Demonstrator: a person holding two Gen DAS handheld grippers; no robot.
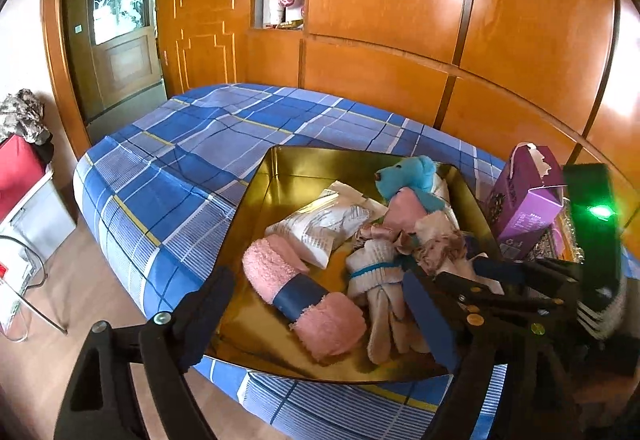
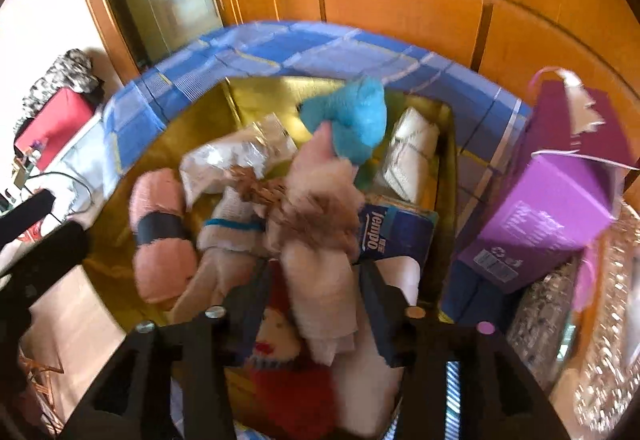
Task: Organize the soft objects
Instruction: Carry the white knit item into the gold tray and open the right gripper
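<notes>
A gold tin tray (image 1: 256,200) on the blue plaid bed holds soft things: a pink towel roll with a blue band (image 1: 304,296), a white packet (image 1: 324,228), a blue plush bear (image 1: 412,176), a white glove bundle (image 1: 376,280) and beige cloth. My left gripper (image 1: 316,316) is open over the tray's near edge, empty. My right gripper (image 2: 316,300) hangs over the tray (image 2: 200,108) with its jaws around a beige cloth bundle (image 2: 320,280). It also shows in the left wrist view (image 1: 480,280). Below it lie a red-haired doll (image 2: 280,360) and a Tempo tissue pack (image 2: 396,236).
A purple carton (image 1: 524,196) stands right of the tray, also in the right wrist view (image 2: 552,216). A glittery box (image 2: 600,320) lies beside it. Wooden wardrobe panels (image 1: 400,0) back the bed. A red bag (image 1: 20,168) and cables sit on the floor at left.
</notes>
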